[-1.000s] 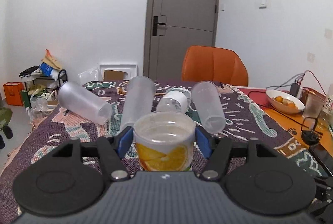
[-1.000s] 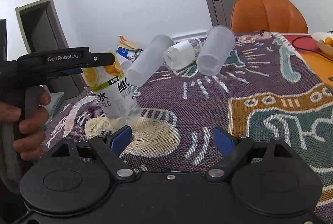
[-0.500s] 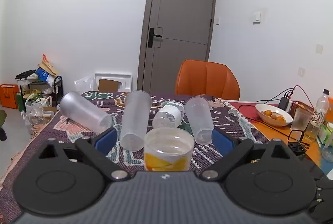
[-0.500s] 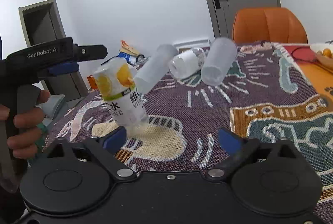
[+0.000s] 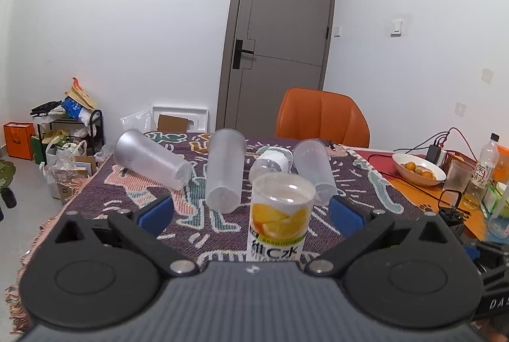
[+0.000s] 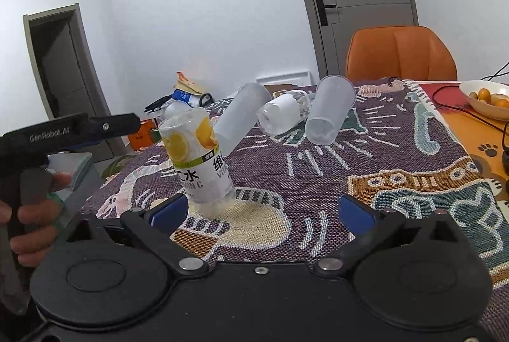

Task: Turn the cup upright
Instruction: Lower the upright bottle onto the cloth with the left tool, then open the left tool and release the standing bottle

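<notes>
A clear cup with an orange-slice label (image 5: pixel 280 219) stands upright, open end up, on the patterned tablecloth (image 6: pixel 318 183); it also shows in the right wrist view (image 6: pixel 198 162). My left gripper (image 5: pixel 251 211) is open, pulled back from the cup, which stands free between its blue pads; in the right wrist view it (image 6: pixel 95 127) is left of the cup. My right gripper (image 6: pixel 264 211) is open and empty, low over the cloth, just right of the cup. Three frosted cups (image 5: pixel 224 170) (image 5: pixel 149 159) (image 5: pixel 313 170) and a bottle-like cup (image 5: pixel 272 159) lie on their sides behind.
An orange chair (image 5: pixel 321 119) stands at the table's far edge. At the right are a bowl of oranges (image 5: pixel 418 172), a glass (image 5: pixel 456 176), a bottle (image 5: pixel 485 160) and cables. Clutter and shelves are on the floor at left (image 5: pixel 63 132).
My left gripper opened, let go of the orange-label cup and drew back and up. The cup now stands free on the cloth. My right gripper rose slightly.
</notes>
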### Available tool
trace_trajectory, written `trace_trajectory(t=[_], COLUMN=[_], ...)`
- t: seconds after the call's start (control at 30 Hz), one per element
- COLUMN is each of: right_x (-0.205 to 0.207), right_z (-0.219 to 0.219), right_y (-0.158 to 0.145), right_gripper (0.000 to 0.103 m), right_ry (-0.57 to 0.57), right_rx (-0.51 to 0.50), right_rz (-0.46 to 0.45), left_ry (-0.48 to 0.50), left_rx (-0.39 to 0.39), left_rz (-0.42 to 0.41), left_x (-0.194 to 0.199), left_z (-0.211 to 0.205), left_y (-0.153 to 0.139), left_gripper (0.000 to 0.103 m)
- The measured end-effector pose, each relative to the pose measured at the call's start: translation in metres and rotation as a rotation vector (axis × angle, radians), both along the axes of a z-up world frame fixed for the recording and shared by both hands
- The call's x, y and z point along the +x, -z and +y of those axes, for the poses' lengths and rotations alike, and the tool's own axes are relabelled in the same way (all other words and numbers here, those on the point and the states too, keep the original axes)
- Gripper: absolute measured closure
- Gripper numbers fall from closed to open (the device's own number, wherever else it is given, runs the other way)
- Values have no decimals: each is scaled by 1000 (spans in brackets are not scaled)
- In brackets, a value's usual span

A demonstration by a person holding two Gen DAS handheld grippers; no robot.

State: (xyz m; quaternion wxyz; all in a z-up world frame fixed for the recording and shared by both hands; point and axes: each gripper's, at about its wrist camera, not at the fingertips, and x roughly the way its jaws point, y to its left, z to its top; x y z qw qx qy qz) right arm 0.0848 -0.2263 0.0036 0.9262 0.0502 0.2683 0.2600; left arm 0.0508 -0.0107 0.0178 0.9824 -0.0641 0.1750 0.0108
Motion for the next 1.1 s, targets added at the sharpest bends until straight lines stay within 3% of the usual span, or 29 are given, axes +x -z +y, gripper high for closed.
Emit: trace_trajectory(t=[0.5, 1.1], right_x=[-29, -50], right_z=[10, 14], right_y=[-18, -35], right_gripper=[0, 0], right_ry=[-11, -13], right_rx=[-21, -52], right_rz=[13, -8], left_ry=[67, 77], left_rx=[12, 36], left_rz=[58, 83], left_x=[-38, -68], left_z=[11, 19], left_y=[0, -3], left_gripper=[0, 0])
